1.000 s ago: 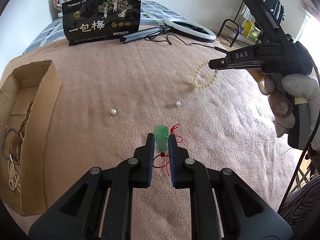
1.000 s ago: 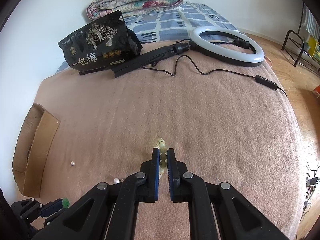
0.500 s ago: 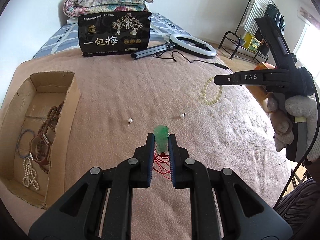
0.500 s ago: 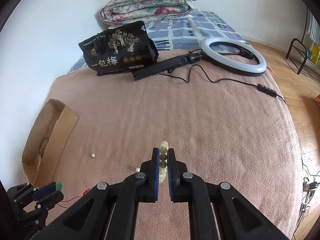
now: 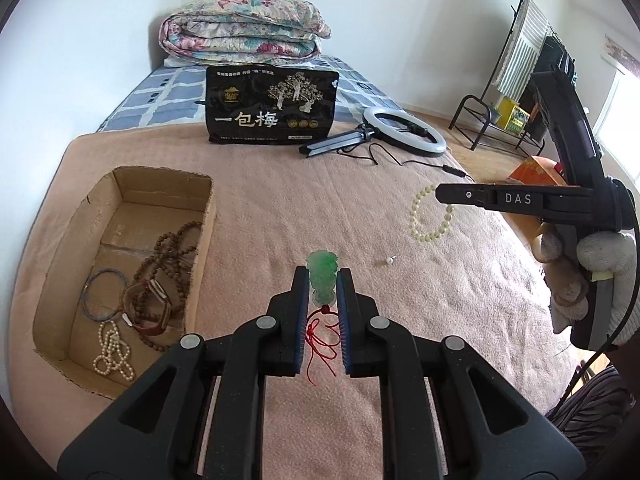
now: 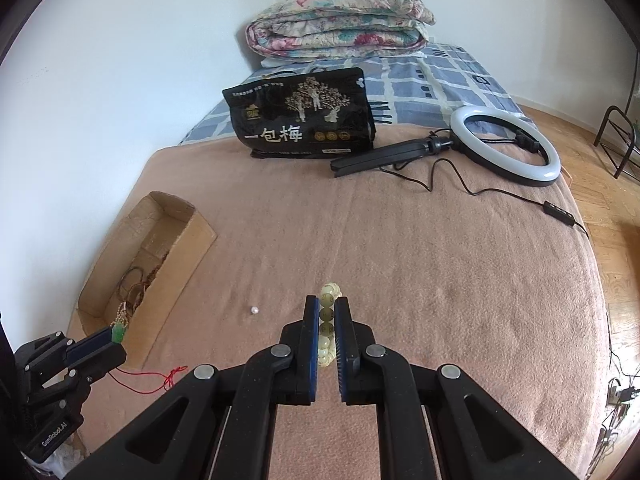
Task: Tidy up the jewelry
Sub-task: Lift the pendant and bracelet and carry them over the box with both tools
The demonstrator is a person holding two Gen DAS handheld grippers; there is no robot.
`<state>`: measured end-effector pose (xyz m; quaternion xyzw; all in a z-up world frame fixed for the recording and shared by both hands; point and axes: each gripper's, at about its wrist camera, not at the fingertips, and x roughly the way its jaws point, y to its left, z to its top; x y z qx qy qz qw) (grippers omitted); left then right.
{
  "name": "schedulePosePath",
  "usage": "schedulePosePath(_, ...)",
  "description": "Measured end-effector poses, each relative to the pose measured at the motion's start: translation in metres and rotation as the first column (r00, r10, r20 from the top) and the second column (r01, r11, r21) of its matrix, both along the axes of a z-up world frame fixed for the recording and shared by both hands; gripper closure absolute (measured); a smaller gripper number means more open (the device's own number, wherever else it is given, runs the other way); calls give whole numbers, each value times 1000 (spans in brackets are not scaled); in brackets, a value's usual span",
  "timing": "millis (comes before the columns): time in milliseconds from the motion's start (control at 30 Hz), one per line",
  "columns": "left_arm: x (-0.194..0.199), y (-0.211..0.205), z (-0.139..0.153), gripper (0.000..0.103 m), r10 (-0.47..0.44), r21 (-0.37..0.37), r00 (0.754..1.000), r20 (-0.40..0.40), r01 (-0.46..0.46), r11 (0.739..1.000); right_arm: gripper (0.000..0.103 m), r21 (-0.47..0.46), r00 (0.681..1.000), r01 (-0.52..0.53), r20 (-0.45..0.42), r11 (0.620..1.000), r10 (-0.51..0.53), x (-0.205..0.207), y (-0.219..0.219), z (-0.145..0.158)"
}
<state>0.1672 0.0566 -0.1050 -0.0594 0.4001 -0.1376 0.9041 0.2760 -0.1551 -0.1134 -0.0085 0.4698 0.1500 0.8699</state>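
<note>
My left gripper [image 5: 322, 276] is shut on a green jade pendant [image 5: 322, 280] whose red cord [image 5: 320, 340] hangs below; it is held above the pink blanket. It also shows in the right wrist view [image 6: 116, 334]. My right gripper [image 6: 327, 308] is shut on a pale bead bracelet [image 6: 329, 320], which hangs from it in the left wrist view [image 5: 428, 218]. The cardboard box [image 5: 206, 216] at the left holds brown beads [image 5: 172, 256], a watch [image 5: 146, 312], bangles and a pearl strand [image 5: 112, 356]. A loose pearl earring [image 5: 388, 260] lies on the blanket.
A black snack bag [image 5: 272, 108] stands at the back, next to a ring light [image 5: 404, 130] with a cable. A folded quilt [image 5: 240, 34] lies behind. The bed edge falls off at the right, with a rack [image 5: 500, 124] beyond. The box wall [image 6: 176, 256] lies left.
Both grippers have lifted higher with their loads and the left one has swung towards the box, which now shows more fully. The pendant's cord has come off the blanket.
</note>
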Motion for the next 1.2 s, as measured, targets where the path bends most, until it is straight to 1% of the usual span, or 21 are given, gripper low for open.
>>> schedulePosePath(167, -2, 30, 11, 91, 58, -2, 998, 26, -58, 998, 98, 12, 999, -47, 13, 999, 47, -5, 25, 9)
schedulePosePath(367, -6, 70, 21, 91, 134, -5, 989, 57, -134, 991, 98, 10, 993, -110, 31, 994, 110, -9, 59, 16)
schedulePosePath(633, -10, 112, 23, 91, 211, 0, 974, 77, -212, 977, 98, 25, 984, -176, 37, 984, 175, -11, 100, 19)
schedulePosePath(900, -15, 139, 20, 91, 253, 25, 963, 90, -256, 966, 98, 25, 970, -239, 43, 971, 238, -9, 141, 19)
schedulePosePath(1200, -11, 158, 11, 91, 294, 16, 952, 89, -297, 955, 98, 14, 958, -285, 37, 958, 284, -1, 180, 11)
